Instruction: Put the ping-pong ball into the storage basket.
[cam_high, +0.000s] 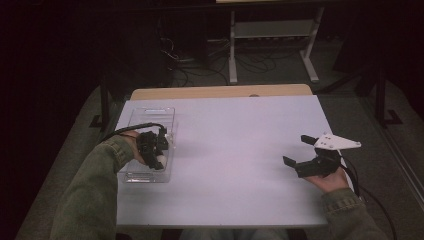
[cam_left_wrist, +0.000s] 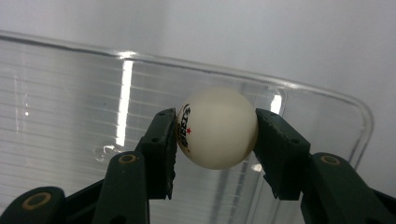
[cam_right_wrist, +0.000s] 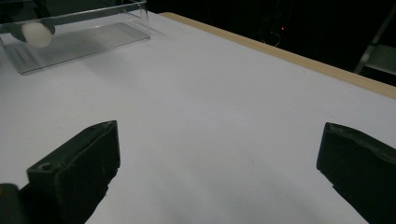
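- Background: a dark room; a white table (cam_high: 225, 150) with a wooden far edge, cables and a shelf frame on the floor beyond it.
- A clear tray (cam_high: 150, 112) sits near the table's left edge, its long axis running near to far.
- Left gripper (cam_high: 156, 152): over the near half of the tray, pointing down into it. In the left gripper view its jaws are closed part-way onto a white ball (cam_left_wrist: 217, 128), one pad on each side of it; the printed mark on the ball faces the left-hand pad.
- Ball location: between the left jaws, inside the outline of the tray. Whether it rests on the tray floor or hangs just clear of it cannot be told; the ribbed floor shows directly behind it.
- Right gripper (cam_high: 300, 152): low over the bare table near its right edge, well apart from the tray. Its jaws stand wide apart with nothing between them.
- From the right gripper view the ball (cam_right_wrist: 36, 33) lies far off to the upper left, across open table, within the tray (cam_right_wrist: 84, 39).
- Governing relation: the ball is already in the left gripper's grasp, directly above the tray floor, so the left hand is the one placed to act.
- Judgement: the next move turns on the vertical line between ball and tray, either lifting out or letting go in place; the tray walls nearby are the likely point of contact.
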